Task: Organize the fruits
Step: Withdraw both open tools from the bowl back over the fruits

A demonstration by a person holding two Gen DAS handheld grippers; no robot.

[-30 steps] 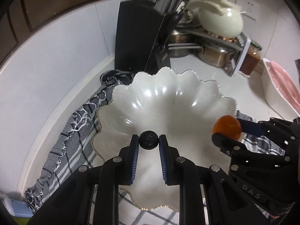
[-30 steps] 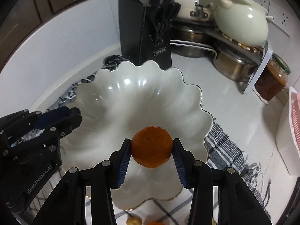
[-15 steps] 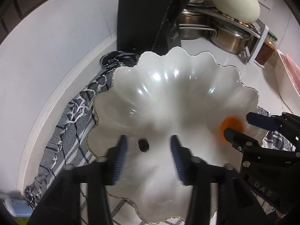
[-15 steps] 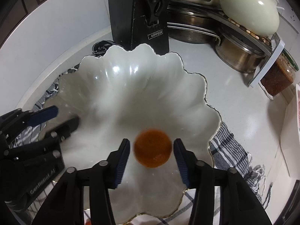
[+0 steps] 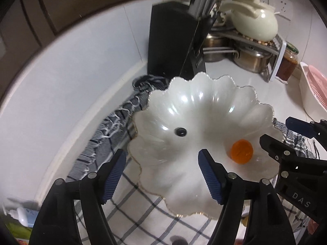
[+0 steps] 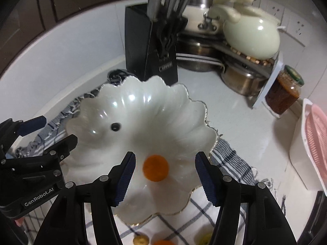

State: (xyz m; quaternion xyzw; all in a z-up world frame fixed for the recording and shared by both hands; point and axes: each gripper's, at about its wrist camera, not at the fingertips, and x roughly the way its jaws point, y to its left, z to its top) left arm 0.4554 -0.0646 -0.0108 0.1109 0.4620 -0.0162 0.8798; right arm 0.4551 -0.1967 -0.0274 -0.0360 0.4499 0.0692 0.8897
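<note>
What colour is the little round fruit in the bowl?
Orange fruit; clearest in the right wrist view.

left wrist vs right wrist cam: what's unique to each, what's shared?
Only the left wrist view: a white bottle at the lower left edge.

Only the right wrist view: more fruit on the checked cloth below the bowl, including a small yellowish fruit; the knife block's label.

Both: the white scalloped glass bowl holding a small dark round fruit and an orange mandarin, the black knife block, the sauce jar, and both grippers with opening, empty jaws.
</note>
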